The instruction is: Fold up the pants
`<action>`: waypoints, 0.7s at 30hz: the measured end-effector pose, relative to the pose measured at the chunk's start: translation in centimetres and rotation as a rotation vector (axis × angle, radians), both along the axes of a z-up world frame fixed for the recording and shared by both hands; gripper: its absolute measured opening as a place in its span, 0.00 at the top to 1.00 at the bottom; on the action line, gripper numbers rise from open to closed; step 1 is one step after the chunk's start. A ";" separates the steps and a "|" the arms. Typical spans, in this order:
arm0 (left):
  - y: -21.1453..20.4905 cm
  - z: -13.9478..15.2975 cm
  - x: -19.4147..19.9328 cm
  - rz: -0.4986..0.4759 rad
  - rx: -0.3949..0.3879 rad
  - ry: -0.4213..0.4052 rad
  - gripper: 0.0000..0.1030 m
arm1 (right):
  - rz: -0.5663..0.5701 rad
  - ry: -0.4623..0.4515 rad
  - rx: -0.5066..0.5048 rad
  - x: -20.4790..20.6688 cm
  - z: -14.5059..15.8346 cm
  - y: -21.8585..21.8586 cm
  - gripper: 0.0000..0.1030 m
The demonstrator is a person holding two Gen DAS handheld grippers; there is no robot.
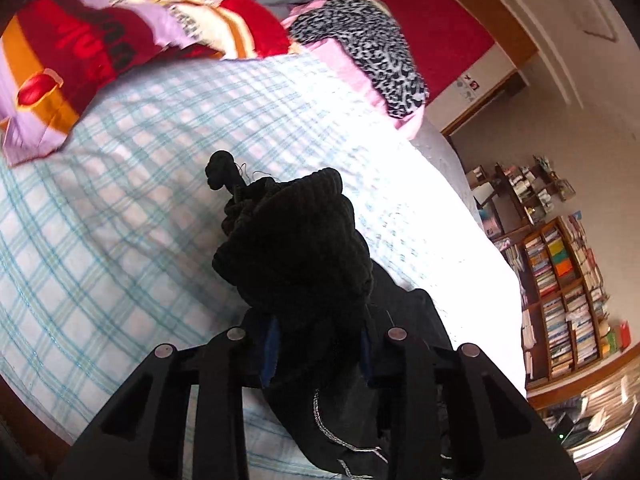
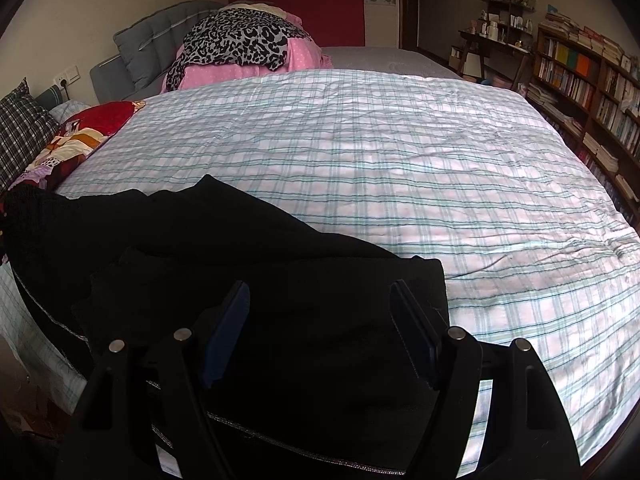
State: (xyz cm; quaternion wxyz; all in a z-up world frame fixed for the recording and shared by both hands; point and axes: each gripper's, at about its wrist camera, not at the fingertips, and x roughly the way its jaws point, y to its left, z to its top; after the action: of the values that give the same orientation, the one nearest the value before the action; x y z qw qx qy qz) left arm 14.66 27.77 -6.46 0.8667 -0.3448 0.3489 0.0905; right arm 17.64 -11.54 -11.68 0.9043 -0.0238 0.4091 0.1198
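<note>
The black pants (image 2: pixel 240 240) lie crumpled on the front left part of the plaid bedsheet (image 2: pixel 400 160). My right gripper (image 2: pixel 318 286) hovers just over their folded edge, open, its blue pads (image 2: pixel 228 332) wide apart and pressing on nothing. In the left wrist view my left gripper (image 1: pixel 318 344) is shut on a bunched-up end of the pants (image 1: pixel 296 248), which stands up between the fingers above the sheet (image 1: pixel 120 240). A knotted drawstring (image 1: pixel 220 172) sticks out of the bunch. A silver trim line (image 1: pixel 332 432) runs along the fabric that hangs below.
A red and purple pillow (image 1: pixel 100 40) lies at the head of the bed. A leopard-print and pink pile of bedding (image 2: pixel 240 40) sits against the grey headboard (image 2: pixel 152 44). Bookshelves (image 2: pixel 580 80) line the right wall. The bed's right half shows only bare sheet.
</note>
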 end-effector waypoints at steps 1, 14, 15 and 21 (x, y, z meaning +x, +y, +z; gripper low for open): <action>-1.0 0.9 0.3 -0.028 0.032 -0.019 0.71 | -0.001 0.002 -0.001 0.0 0.0 -0.2 0.28; -21.2 6.4 1.2 -0.590 0.397 -0.218 0.72 | -0.056 0.114 0.208 0.9 0.1 -4.3 0.28; -22.9 6.0 1.1 -0.649 0.417 -0.217 0.72 | -0.064 0.129 0.231 1.0 0.0 -4.8 0.28; -31.8 1.1 0.0 -0.907 0.599 -0.178 0.72 | -0.110 0.204 0.371 1.7 -0.9 -7.9 0.28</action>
State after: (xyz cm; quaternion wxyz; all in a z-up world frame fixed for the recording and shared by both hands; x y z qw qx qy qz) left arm 14.62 -3.99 -5.32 0.9051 0.0955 0.3470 -0.2263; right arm 19.34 -19.41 -12.58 0.8522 0.1777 0.4703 0.1452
